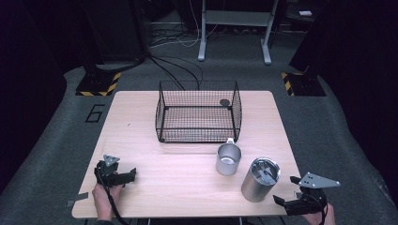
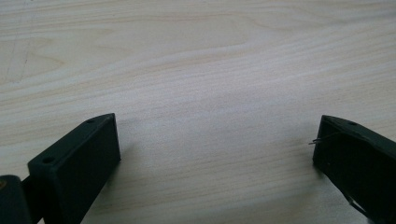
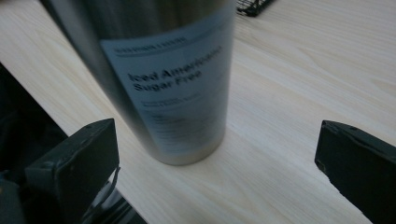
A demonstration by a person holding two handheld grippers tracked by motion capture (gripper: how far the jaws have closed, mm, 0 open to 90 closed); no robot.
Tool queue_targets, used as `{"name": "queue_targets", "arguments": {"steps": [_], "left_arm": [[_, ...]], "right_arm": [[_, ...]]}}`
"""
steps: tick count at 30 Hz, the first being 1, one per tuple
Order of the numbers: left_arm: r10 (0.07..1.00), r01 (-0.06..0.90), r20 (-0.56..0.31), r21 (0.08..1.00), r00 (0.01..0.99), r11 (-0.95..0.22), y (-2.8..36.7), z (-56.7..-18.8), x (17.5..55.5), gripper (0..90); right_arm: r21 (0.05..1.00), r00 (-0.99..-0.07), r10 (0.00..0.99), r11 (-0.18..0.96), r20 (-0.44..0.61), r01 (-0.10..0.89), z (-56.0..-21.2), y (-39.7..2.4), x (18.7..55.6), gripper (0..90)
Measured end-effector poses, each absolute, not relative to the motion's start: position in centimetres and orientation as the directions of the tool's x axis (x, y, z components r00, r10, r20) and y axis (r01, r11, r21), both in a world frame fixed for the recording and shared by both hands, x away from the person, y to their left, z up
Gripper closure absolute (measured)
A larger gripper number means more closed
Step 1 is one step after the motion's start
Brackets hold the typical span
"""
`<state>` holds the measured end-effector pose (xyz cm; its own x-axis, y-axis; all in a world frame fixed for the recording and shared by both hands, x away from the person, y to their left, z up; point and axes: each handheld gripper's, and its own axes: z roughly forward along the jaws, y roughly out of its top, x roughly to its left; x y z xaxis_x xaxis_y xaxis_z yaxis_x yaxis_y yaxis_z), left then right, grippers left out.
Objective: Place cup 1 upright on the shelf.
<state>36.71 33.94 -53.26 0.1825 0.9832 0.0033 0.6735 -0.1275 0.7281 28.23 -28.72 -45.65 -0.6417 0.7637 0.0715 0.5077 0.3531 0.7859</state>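
Work looks barely begun, by my reading. From the high view, my right gripper sits at the table's near right corner with its jaws spread wide, pointing at the tall steel tumbler, which stands just beside it at about 10 o'clock. The small steel mug stands near the tumbler at its 10 o'clock, and the wire basket beyond, at 12 o'clock from the mug, holds nothing I can make out. My left gripper rests at the near left.

Left gripper view: jaws wide, bare wood between them.

Right gripper view: the tumbler stands upright ahead of my wide jaws, not yet gripped, so grasping and moving it remain
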Motion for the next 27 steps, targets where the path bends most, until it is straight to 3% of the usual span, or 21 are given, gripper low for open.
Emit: {"name": "queue_targets", "arguments": {"steps": [11, 27], "left_arm": [[0.983, 0.674, 0.004, 0.728, 0.183, -0.128, 33.9, -53.3, 36.7, 0.7], [0.983, 0.674, 0.003, 0.728, 0.182, -0.127, 33.9, -53.3, 36.7, 0.7]], "right_arm": [[0.825, -0.703, 0.708, 0.354, 0.071, 0.44, -44.6, -26.9, 28.2, 0.0], [0.862, -0.718, 0.693, 0.323, 0.064, 0.389, -44.1, -24.6, 29.8, 0.0]]}}
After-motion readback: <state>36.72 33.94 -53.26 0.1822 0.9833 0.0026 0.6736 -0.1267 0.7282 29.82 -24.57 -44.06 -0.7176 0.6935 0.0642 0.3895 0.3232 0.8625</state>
